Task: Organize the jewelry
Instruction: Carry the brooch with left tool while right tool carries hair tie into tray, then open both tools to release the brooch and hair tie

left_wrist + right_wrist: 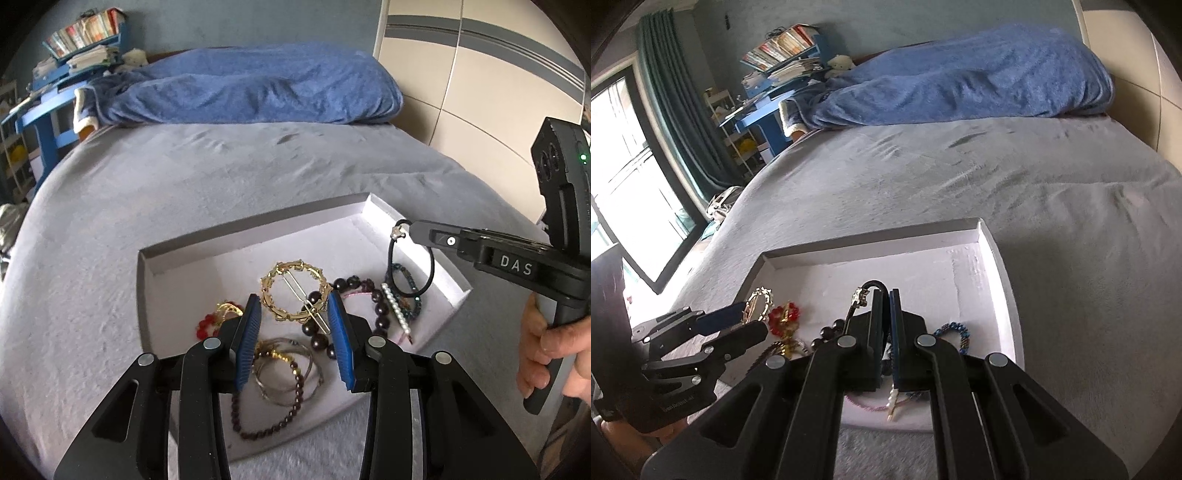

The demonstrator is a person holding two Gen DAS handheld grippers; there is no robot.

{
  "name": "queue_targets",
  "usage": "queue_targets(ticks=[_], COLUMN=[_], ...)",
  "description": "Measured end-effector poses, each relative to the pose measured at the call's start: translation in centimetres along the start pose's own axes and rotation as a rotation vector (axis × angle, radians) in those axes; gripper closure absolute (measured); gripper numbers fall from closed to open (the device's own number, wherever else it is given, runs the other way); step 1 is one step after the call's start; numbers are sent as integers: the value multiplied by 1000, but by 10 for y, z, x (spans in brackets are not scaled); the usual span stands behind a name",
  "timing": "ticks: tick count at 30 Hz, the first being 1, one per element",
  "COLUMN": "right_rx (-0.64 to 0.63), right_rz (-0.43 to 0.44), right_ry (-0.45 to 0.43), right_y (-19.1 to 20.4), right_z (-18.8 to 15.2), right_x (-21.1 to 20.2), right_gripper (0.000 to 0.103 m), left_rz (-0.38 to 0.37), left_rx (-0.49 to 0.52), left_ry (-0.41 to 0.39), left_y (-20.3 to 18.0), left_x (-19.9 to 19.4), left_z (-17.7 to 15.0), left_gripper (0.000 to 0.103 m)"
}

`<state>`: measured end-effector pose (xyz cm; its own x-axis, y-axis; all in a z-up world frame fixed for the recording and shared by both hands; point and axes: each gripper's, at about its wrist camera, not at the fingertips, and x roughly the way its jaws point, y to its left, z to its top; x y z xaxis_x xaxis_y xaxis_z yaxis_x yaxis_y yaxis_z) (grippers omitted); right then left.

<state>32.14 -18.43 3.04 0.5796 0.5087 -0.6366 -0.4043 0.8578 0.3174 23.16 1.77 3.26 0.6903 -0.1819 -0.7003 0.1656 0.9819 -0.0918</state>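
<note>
In the left wrist view, the left gripper (293, 317) sits low in the centre with fingers spread wide over a gold ring brooch (294, 291) — gripping nothing. All the jewelry lies in a shallow white tray (173, 254) on the grey bed (110, 206). At the right edge, the right gripper (408, 230) is pinched tight on a black cord bracelet (410, 264) with a small metal charm, which dangles over the tray's right end.
</note>
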Motion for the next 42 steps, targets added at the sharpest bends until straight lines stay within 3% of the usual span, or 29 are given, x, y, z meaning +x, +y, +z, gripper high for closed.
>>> queue_targets(ticks=[11, 30, 36, 40, 42], right_rx=[32, 8, -8, -15, -20], right_rz=[-27, -71, -78, -77, -74], right_ry=[10, 73, 82, 90, 89], right_y=[-13, -12, -10, -11, -11], right_z=[5, 1, 1, -1, -2], right_x=[18, 42, 42, 39, 36], right_gripper=[99, 99, 97, 77, 77], left_rz=[12, 36, 31, 33, 32], left_rx=[9, 33, 35, 23, 16], left_ry=[48, 87, 64, 50, 44], left_y=[-2, -6, -7, -5, -4], left_x=[32, 46, 39, 34, 31], left_z=[3, -1, -2, -3, -3], left_gripper=[64, 64, 42, 28, 27])
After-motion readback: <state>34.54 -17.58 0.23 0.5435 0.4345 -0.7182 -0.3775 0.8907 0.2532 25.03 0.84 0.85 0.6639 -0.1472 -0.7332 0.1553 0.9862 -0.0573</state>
